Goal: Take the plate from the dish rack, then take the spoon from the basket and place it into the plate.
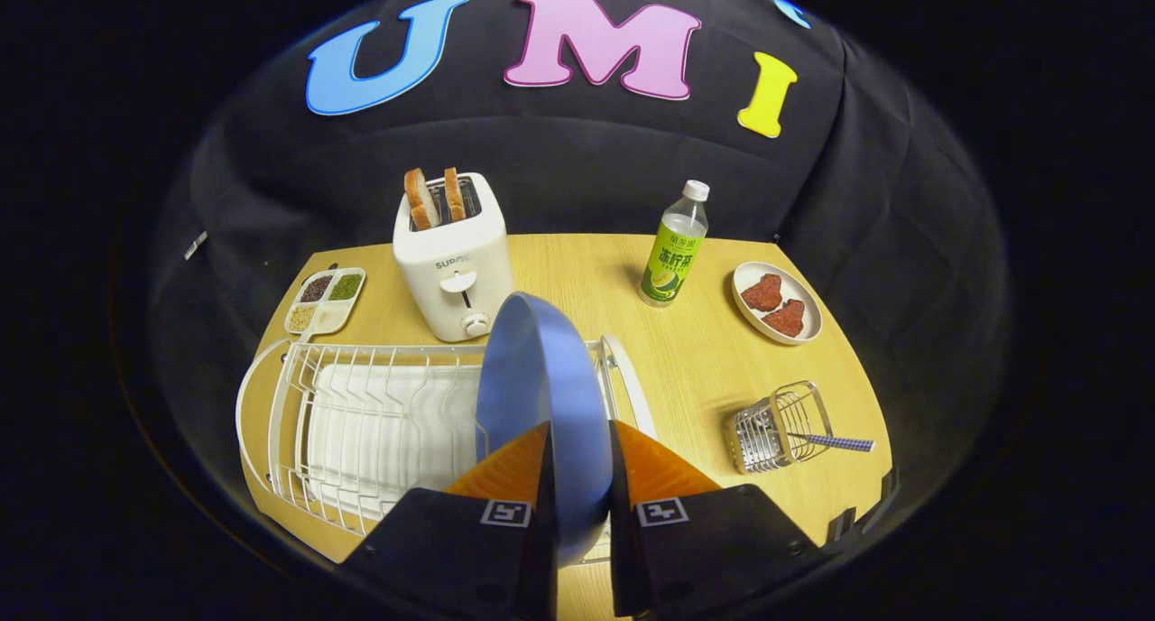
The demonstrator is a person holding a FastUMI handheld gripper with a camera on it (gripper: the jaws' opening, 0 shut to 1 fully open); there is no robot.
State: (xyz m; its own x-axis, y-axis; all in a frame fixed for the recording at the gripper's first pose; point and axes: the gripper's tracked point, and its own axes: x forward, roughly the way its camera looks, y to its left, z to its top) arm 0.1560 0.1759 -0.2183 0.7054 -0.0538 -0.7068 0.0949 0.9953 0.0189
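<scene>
the gripper (pixel 579 445) has its 2 fingers clamped on the round blue plate (pixel 534 395), 1 finger pressed to each face, so the plate stands on edge between them with its rim rising ahead of the fingertips. the plate is over the right end of the white wire dish rack (pixel 361 422), which sits on the light wooden table (pixel 695 350); whether its lower edge touches the rack's wires cannot be told, since the fingers hide it.

to the right of the fingers, well apart from the rack, a small silver wire basket (pixel 776 427) lies on the table, and a spoon with a blue-and-white checked handle (pixel 835 440) pokes out of its right side.

beyond the rack stands a white 2-slot toaster (pixel 454 264) with 2 slices of bread (pixel 433 197) upright in it. left of the toaster lies a white divided tray (pixel 327 301) with 4 compartments of grains or beans. right of the toaster, a clear plastic bottle with a green label and white cap (pixel 675 246) stands upright. further right is an oval white dish (pixel 776 302) with 2 reddish pieces of food on it.
</scene>
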